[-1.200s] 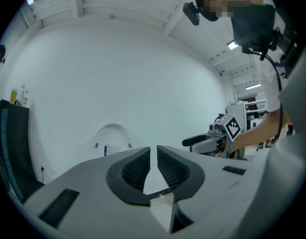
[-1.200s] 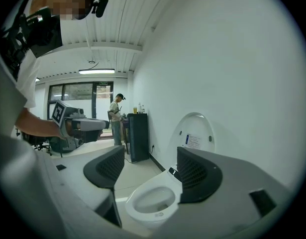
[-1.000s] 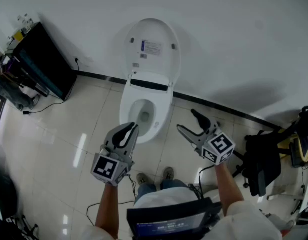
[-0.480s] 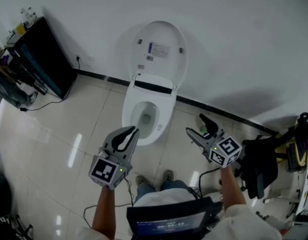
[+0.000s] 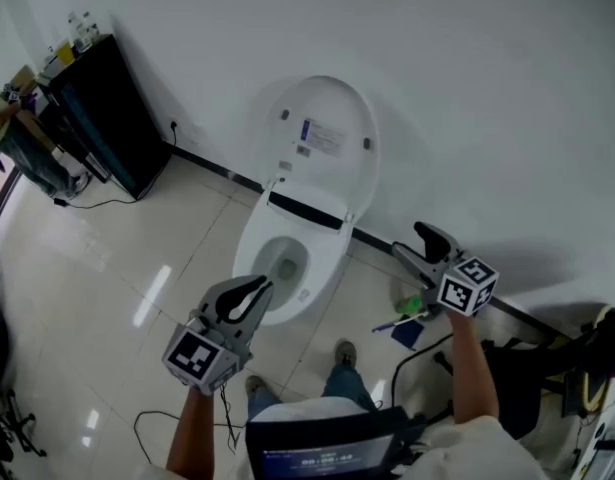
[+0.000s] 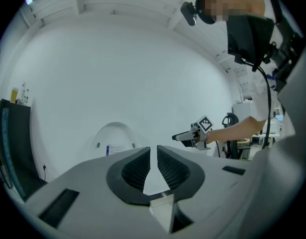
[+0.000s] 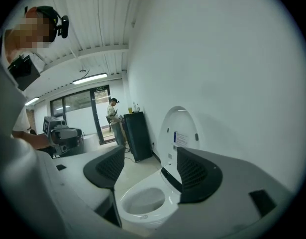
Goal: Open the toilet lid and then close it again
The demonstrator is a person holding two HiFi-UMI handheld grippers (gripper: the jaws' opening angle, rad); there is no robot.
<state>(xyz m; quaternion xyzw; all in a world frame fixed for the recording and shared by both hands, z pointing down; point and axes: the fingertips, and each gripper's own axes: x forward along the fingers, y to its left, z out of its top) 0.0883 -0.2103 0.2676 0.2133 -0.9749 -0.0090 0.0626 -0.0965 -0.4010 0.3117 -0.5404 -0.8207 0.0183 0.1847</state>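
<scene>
Toilet lid (image 5: 327, 183), a smooth white oval, is standing raised against the white wall (image 5: 487, 88) behind the glossy ceramic bowl (image 5: 249, 268), just as it was a second ago. Black cabinet (image 5: 107, 108) is standing at the left on pale, shiny floor tiles (image 5: 107, 268). Right gripper (image 5: 407, 240) is now hanging well right of the bowl, near the wall, having swung away from the rim; its jaws are gaping wide and empty. Left gripper (image 5: 259, 286) is hovering at the bowl's front, jaws drawn together to a thin slit, gripping nothing. Lid's sticker (image 5: 320, 138) is showing a blue stripe; its print is too small to read.
</scene>
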